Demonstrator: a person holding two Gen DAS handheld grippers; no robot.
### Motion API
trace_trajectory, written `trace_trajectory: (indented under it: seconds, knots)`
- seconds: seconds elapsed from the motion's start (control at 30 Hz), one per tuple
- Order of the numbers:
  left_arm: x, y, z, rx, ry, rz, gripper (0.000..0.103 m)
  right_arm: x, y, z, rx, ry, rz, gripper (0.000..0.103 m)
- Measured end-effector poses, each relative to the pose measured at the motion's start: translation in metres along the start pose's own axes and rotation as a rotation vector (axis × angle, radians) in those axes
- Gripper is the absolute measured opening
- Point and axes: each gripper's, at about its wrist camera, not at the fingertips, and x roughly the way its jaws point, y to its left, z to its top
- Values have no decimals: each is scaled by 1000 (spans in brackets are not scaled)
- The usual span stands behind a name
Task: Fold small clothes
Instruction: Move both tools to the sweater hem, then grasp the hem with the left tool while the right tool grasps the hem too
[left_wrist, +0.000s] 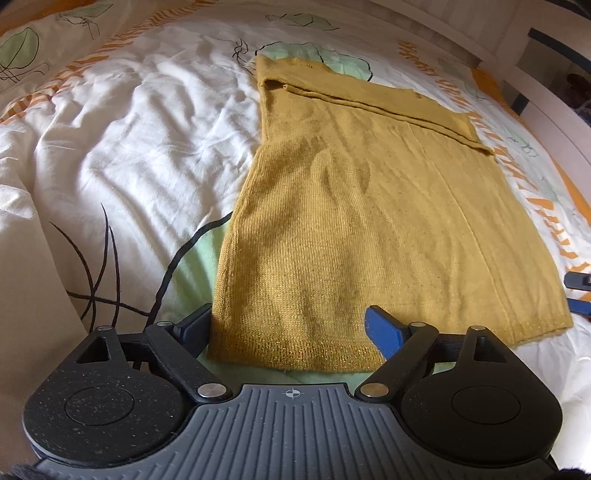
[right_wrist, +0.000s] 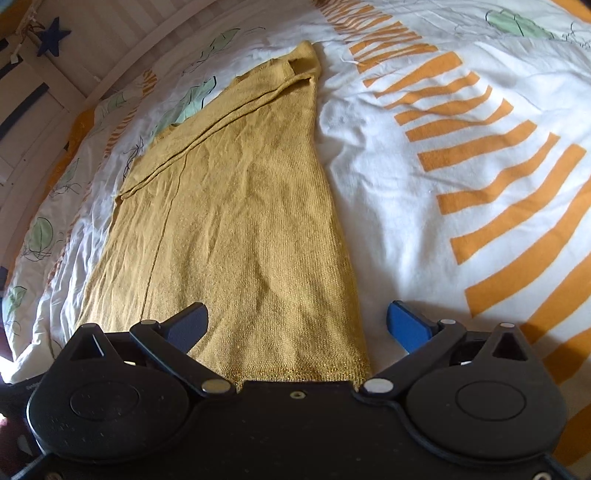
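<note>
On the patterned duvet (left_wrist: 129, 122) the mustard knit top (left_wrist: 351, 206) lies flat, and the left gripper (left_wrist: 291, 334) and right gripper (right_wrist: 295, 326) (both spread wide, holding nothing) should pinch its 2 near hem corners evenly before lifting.

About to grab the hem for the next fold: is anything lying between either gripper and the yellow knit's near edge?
Nothing visible. The left gripper and right gripper both stand open right at the yellow knit hem, with only bedcover around.
</note>
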Motion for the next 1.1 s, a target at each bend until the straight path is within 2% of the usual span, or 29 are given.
trace_trajectory:
  seconds: [0.03, 0.13, 0.33, 0.67, 0.77, 0.83, 0.9, 1.1]
  knots:
    - [1, -1, -1, 10, -2, -8, 96, 1, -2, 0, 10, 0, 6, 103]
    - [4, -6, -5, 40, -13, -13, 102, 0, -5, -1, 30, -10, 17, 103]
    - [5, -9, -11, 67, -50, 7, 102, 2, -2, -6, -17, -21, 7, 103]
    - [1, 2, -7, -5, -60, -48, 101, 3, 3, -10, -67, -32, -8, 103]
    - [0, 7, -5, -35, -59, -65, 100, 2, 1, -8, -51, -31, 4, 103]
    - [-2, 10, -4, -54, -60, -64, 87, 2, -1, -7, -36, -23, 20, 103]
    - [-4, 14, -3, -73, -56, -67, 81, 1, -3, -4, -20, -2, 42, 103]
    - [-6, 25, 1, -119, -31, -106, 74, -1, -16, 6, 70, 107, 155, 103]
